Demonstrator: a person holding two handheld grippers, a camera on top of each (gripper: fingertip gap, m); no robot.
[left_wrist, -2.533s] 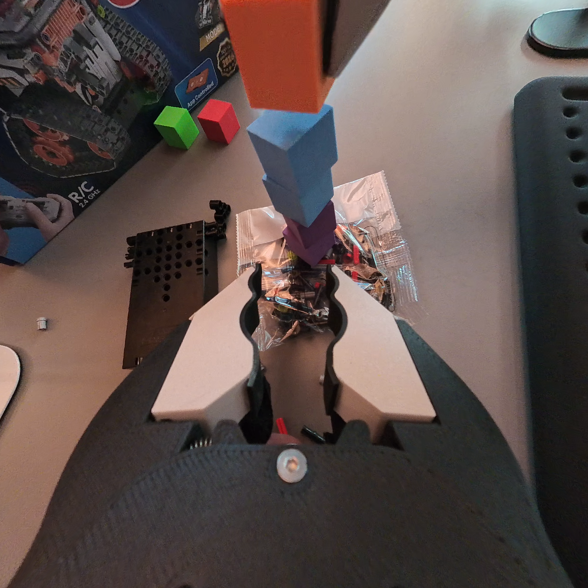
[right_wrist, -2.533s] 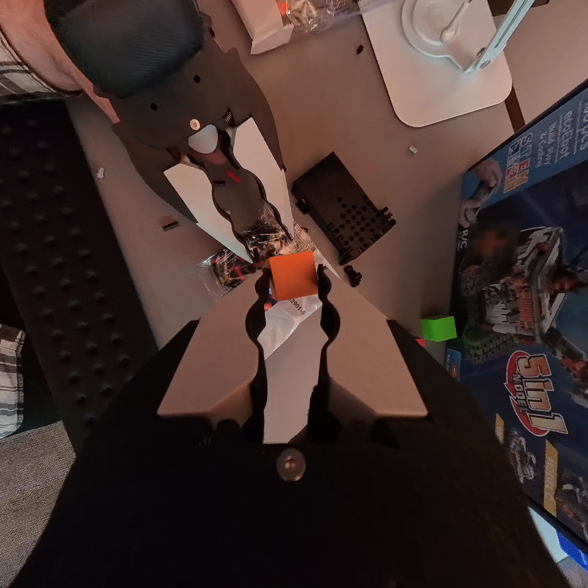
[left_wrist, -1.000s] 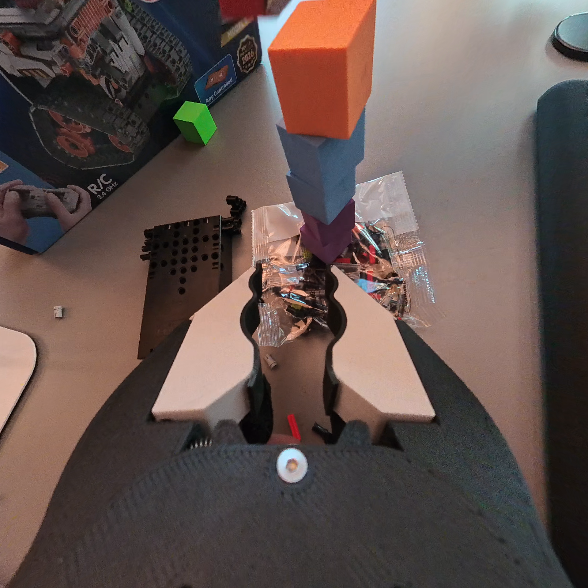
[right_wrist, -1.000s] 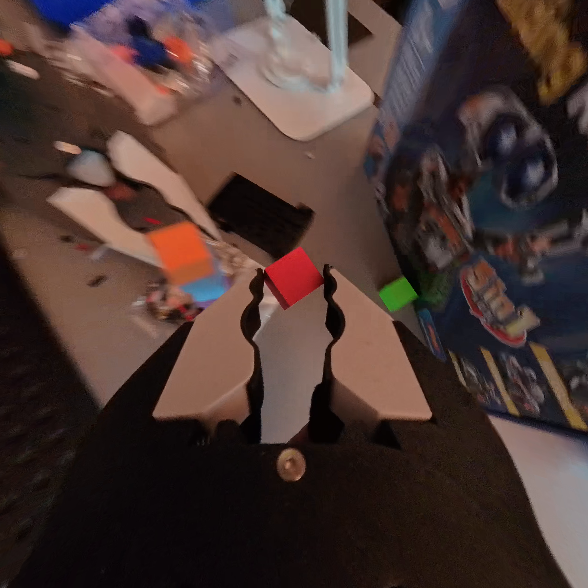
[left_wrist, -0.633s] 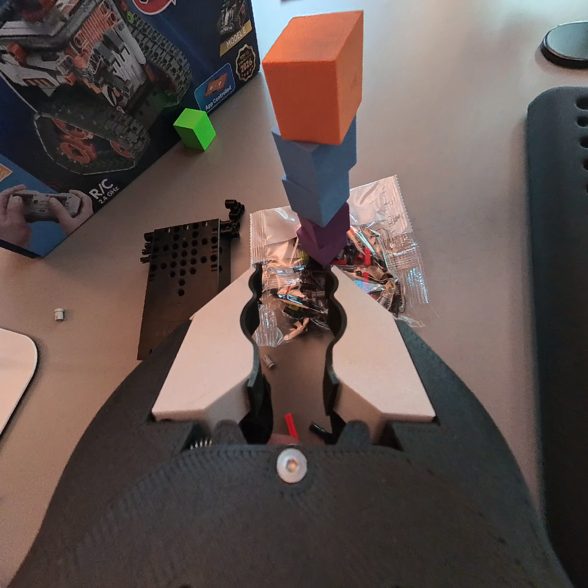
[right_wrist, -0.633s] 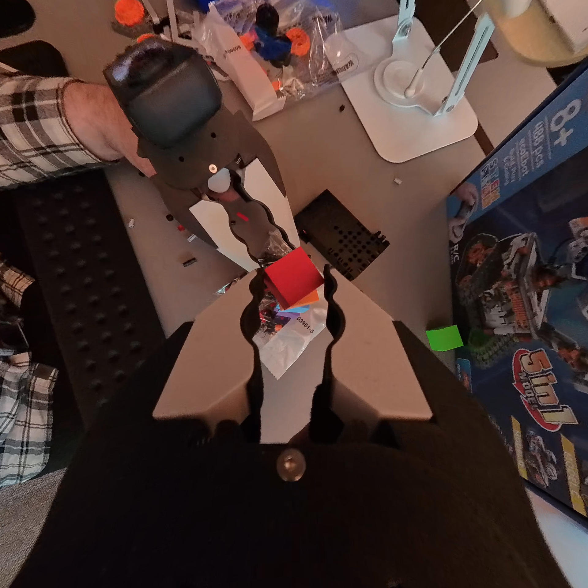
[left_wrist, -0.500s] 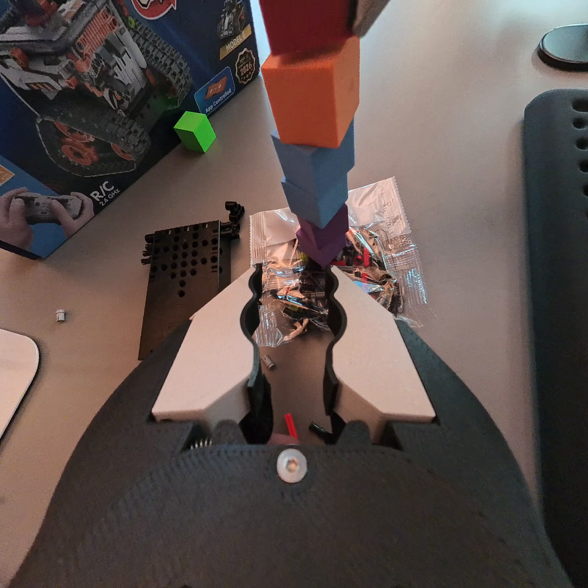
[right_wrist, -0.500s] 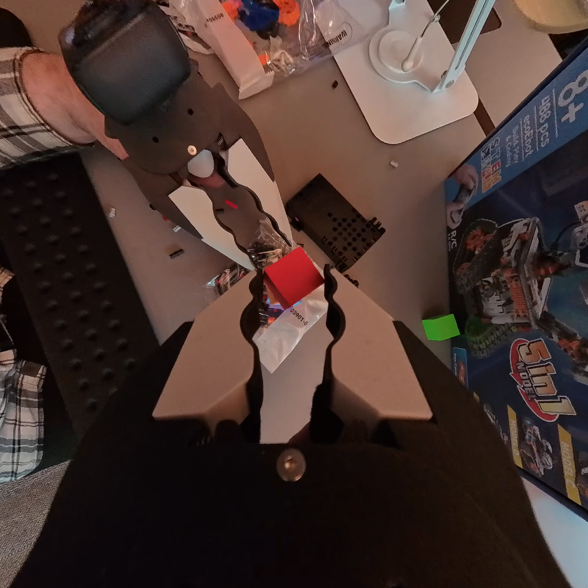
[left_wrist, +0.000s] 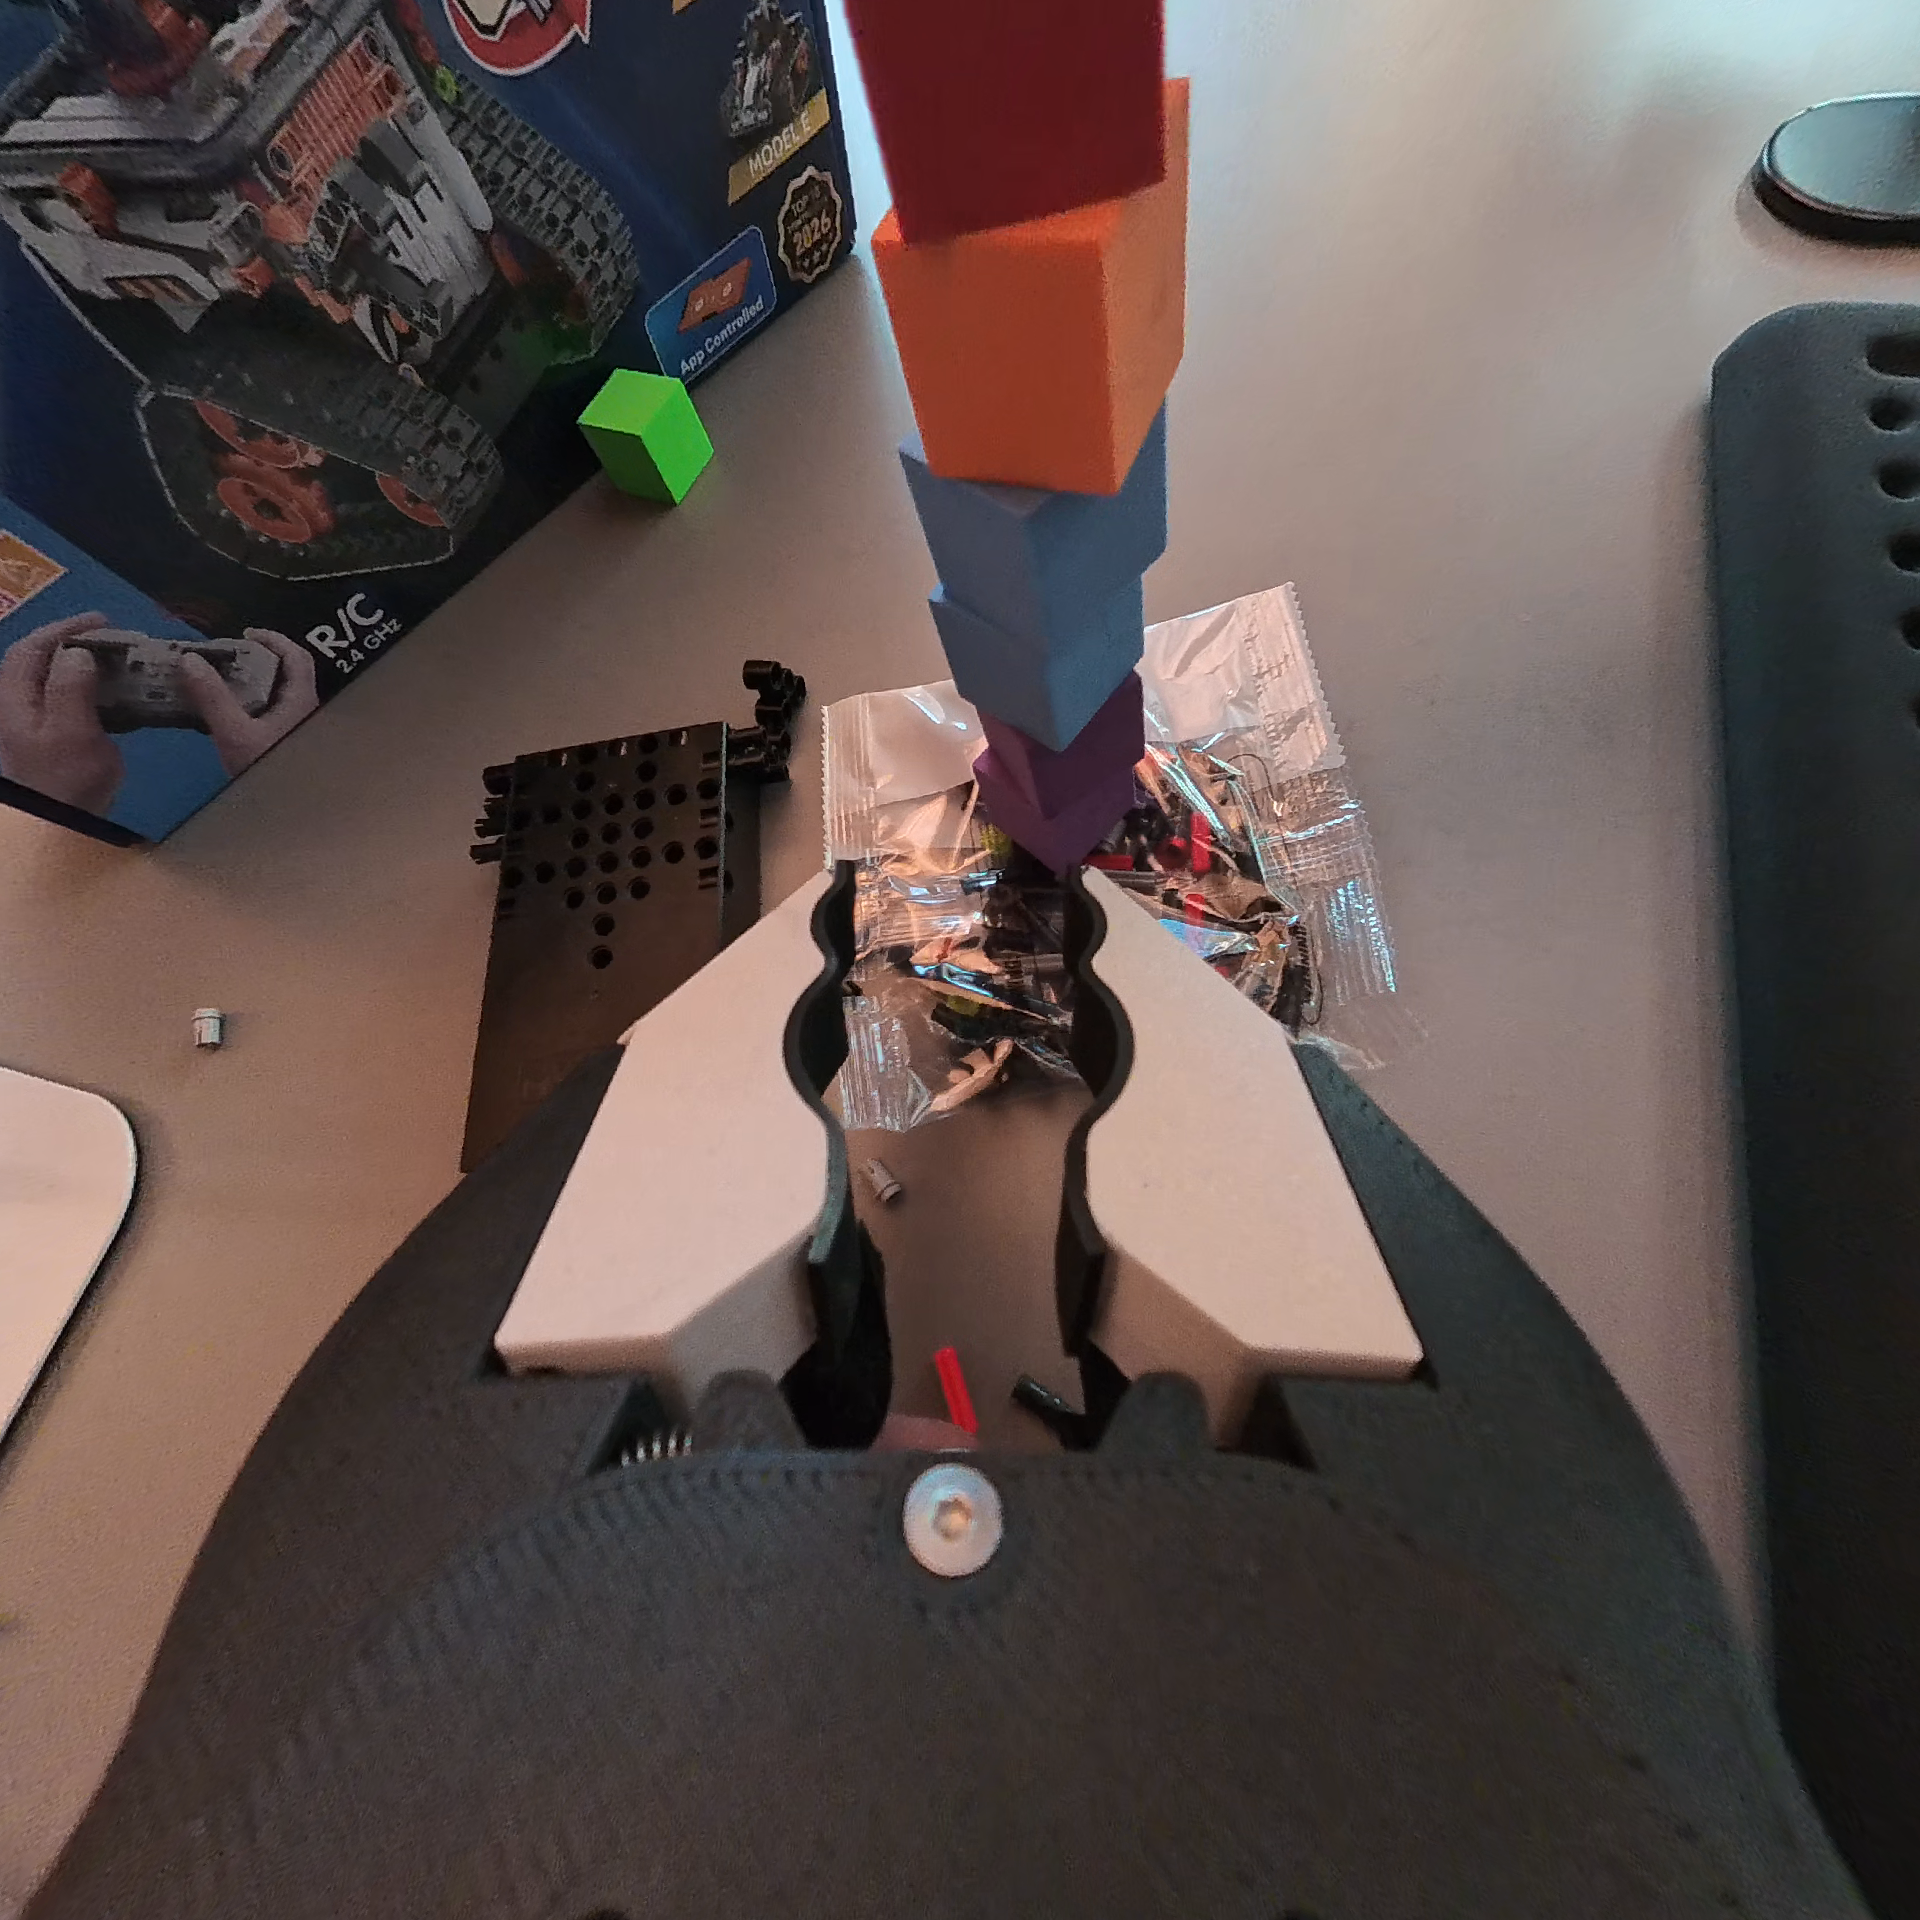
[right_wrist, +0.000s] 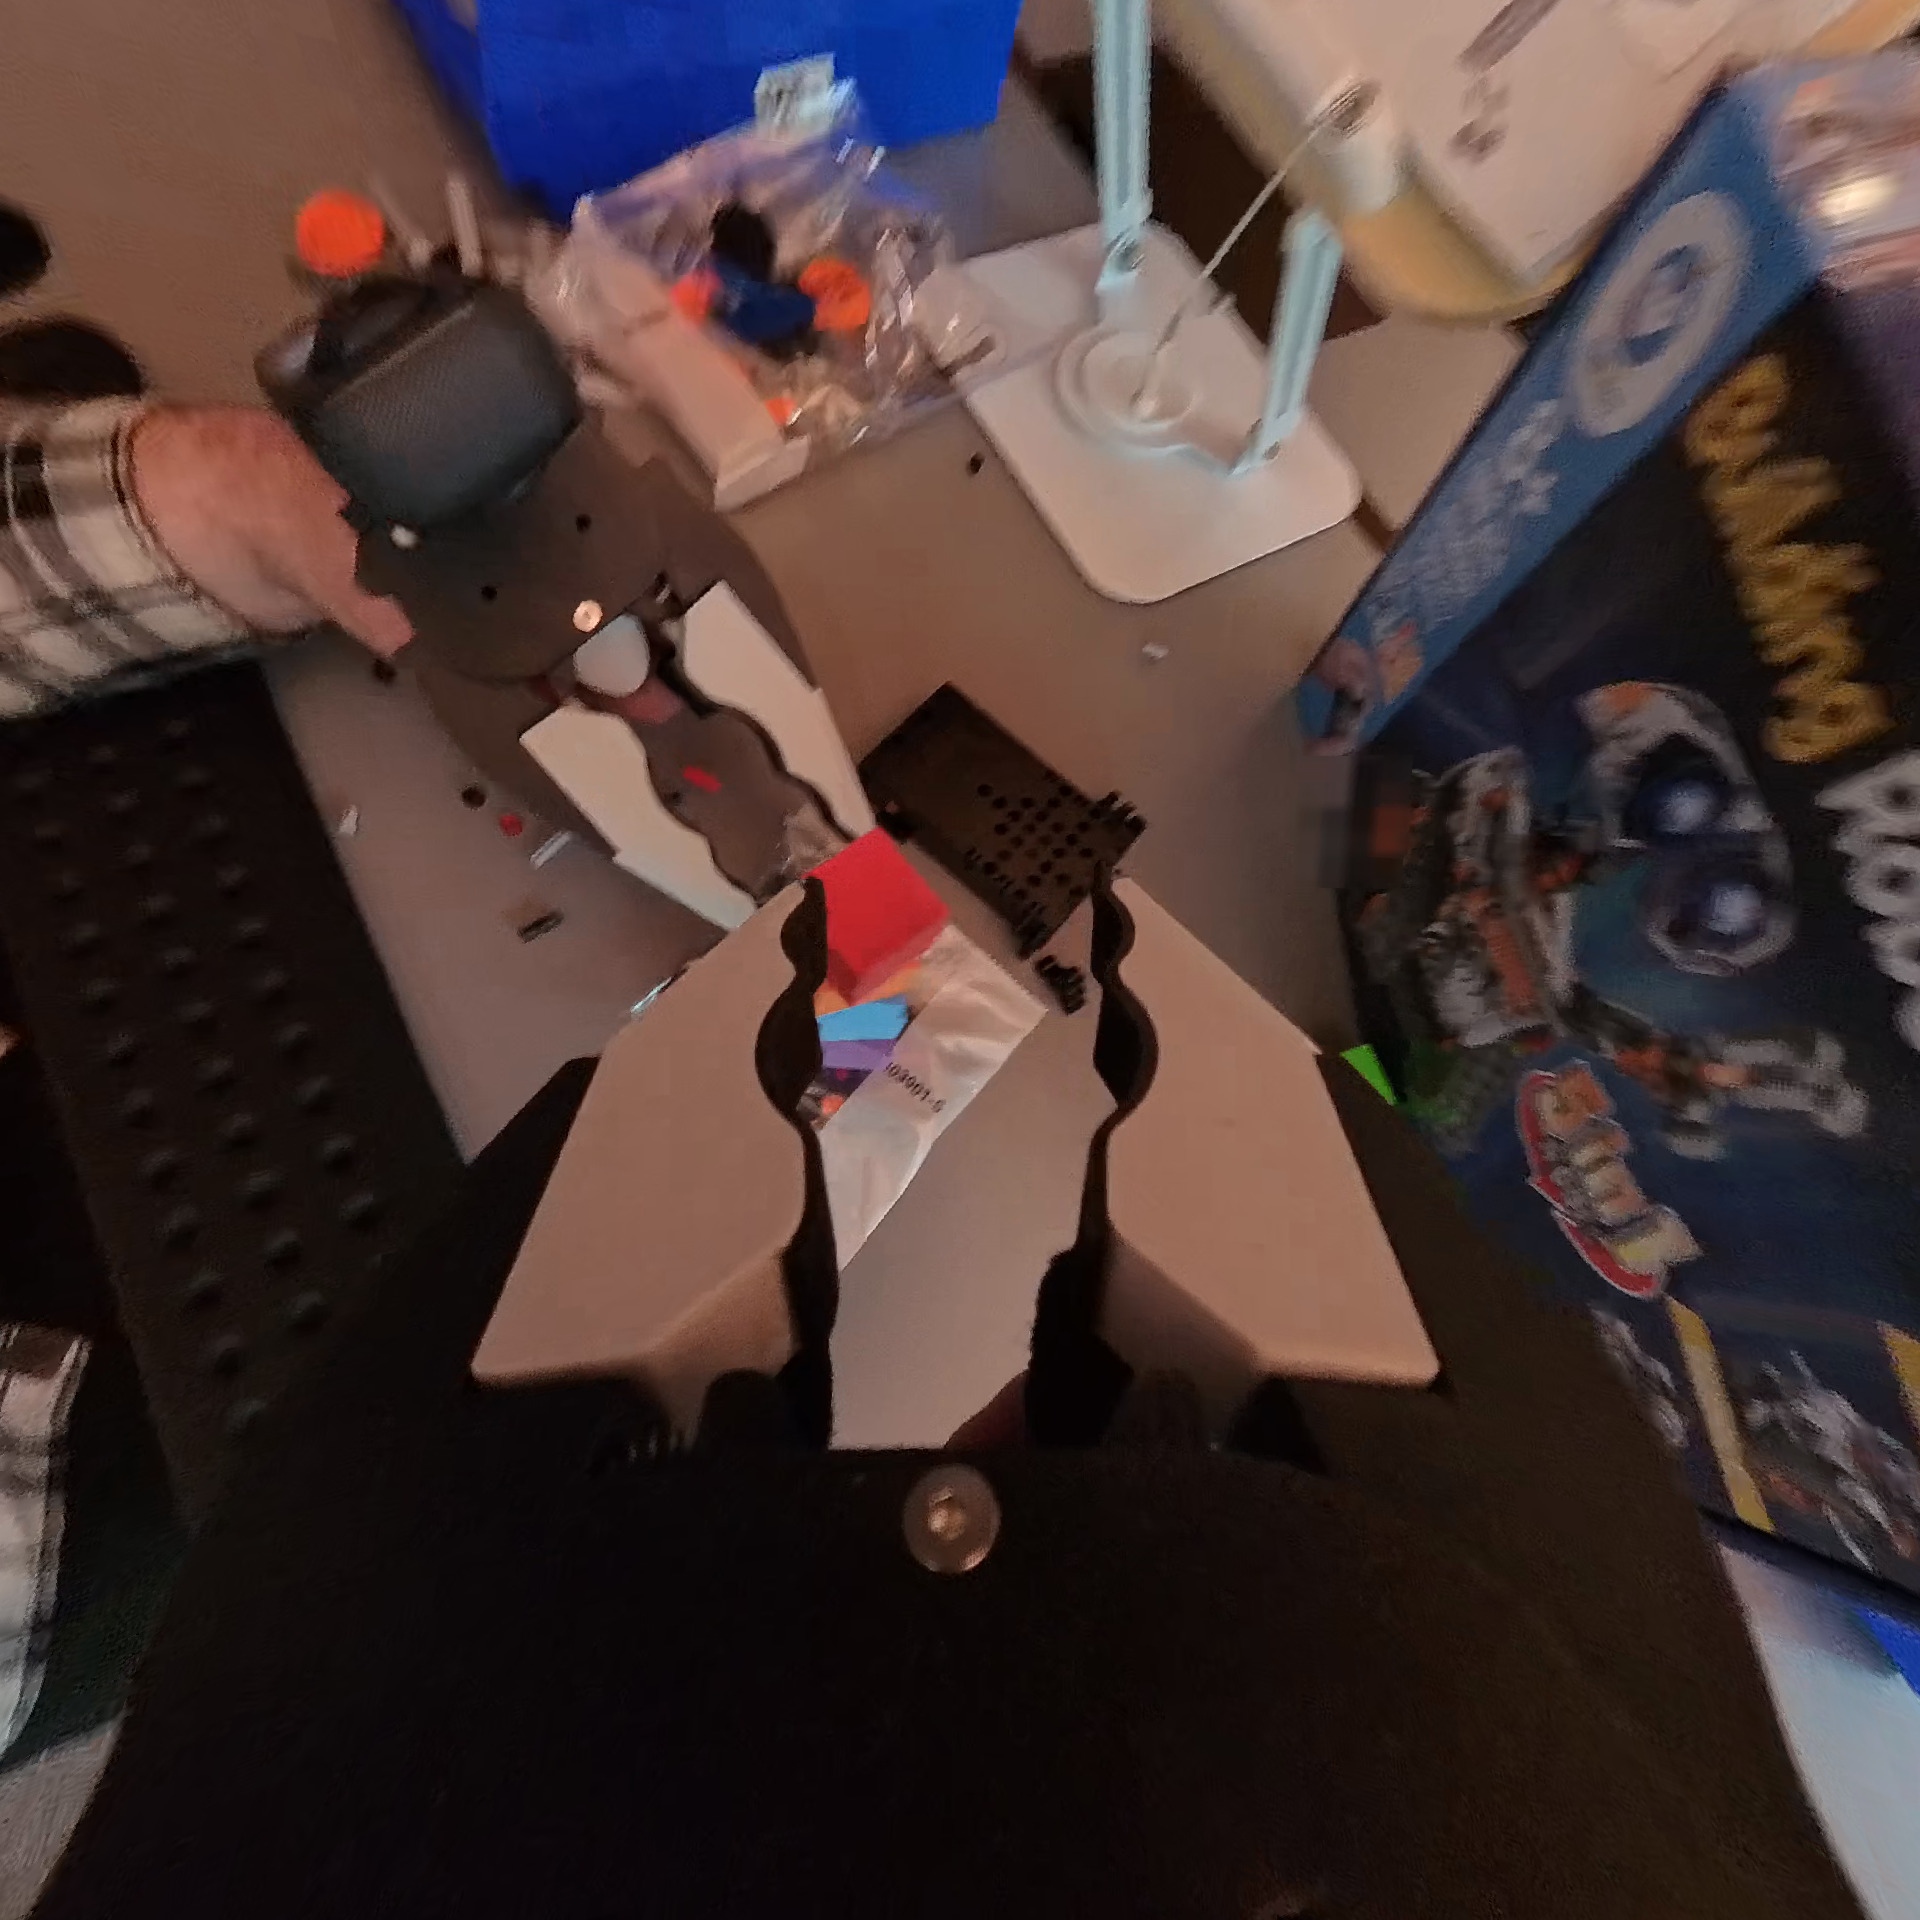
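Note:
A tower of cubes stands on a clear plastic bag of parts (left_wrist: 1257, 894): purple (left_wrist: 1060, 790) at the bottom, two blue (left_wrist: 1039, 582), orange (left_wrist: 1029, 343), and red (left_wrist: 1008, 104) on top. My left gripper (left_wrist: 956, 894) is open and empty, low over the bag, with its tips just short of the purple cube. My right gripper (right_wrist: 956, 899) is open above the tower. The red cube (right_wrist: 878, 904) sits just beyond its left fingertip and is not clamped. The right wrist view is blurred. It also shows the left gripper (right_wrist: 795, 873) held by a hand.
A green cube (left_wrist: 644, 436) lies by a large blue toy box (left_wrist: 260, 312). A black perforated plate (left_wrist: 613, 883) lies left of the bag. A dark dotted mat (left_wrist: 1829, 935) is on the right, a white lamp base (right_wrist: 1164, 478) and bags of parts (right_wrist: 779, 281) at the far side. The tips of one gripper are about 15 cm away from the tips of the other. The right gripper is farther from the black perforated plate (left_wrist: 613, 883), some 20 cm, than the left, some 7 cm. My right wrist view (right_wrist: 1012, 819) looks at it from another angle.
My right gripper set the red cube on the orange cube, opened its jaws and drew back. The left gripper has hardly moved.

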